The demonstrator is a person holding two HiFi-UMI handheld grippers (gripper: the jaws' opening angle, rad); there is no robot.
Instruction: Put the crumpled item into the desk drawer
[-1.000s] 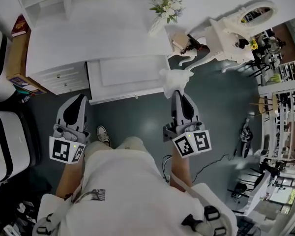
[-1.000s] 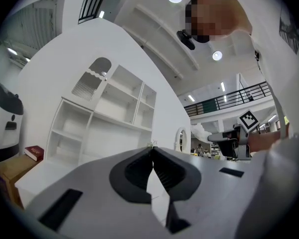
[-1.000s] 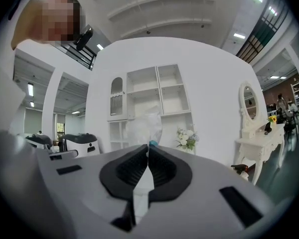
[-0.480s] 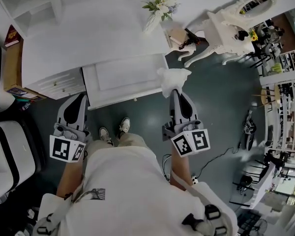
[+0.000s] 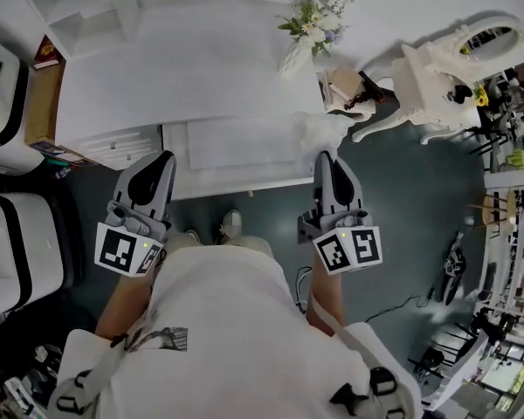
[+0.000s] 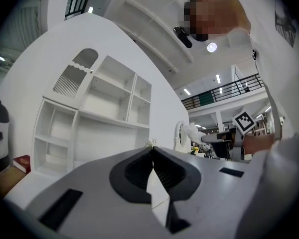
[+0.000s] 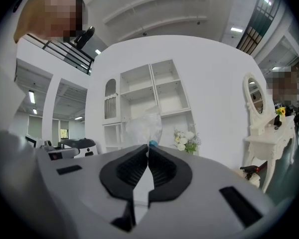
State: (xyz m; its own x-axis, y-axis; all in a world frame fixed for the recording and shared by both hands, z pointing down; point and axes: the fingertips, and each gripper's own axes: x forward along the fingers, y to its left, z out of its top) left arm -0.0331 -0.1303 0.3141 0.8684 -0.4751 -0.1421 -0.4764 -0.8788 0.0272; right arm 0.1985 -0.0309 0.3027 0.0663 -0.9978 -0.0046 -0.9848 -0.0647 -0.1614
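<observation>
The crumpled white item (image 5: 321, 129) hangs from the tip of my right gripper (image 5: 326, 158), which is shut on it. In the right gripper view the item (image 7: 145, 125) stands up from the pinched jaws as a thin translucent wad. It hovers at the right end of the open white desk drawer (image 5: 236, 142), under the desk top (image 5: 192, 68). My left gripper (image 5: 160, 166) is shut with nothing in it, its tip over the drawer's left front corner. In the left gripper view its jaws meet with nothing between them.
A vase of flowers (image 5: 313, 26) stands on the desk's right end. A white vanity with an oval mirror (image 5: 454, 59) is to the right. White shelves (image 5: 79, 7), a cardboard box (image 5: 42, 103) and a white appliance (image 5: 2, 103) are at the left. The person's shoes (image 5: 230, 225) stand below the drawer.
Both grippers have come closer to the desk. The crumpled item has gone from the drawer's front right corner to its right end. The left gripper's tip now reaches the drawer front.
</observation>
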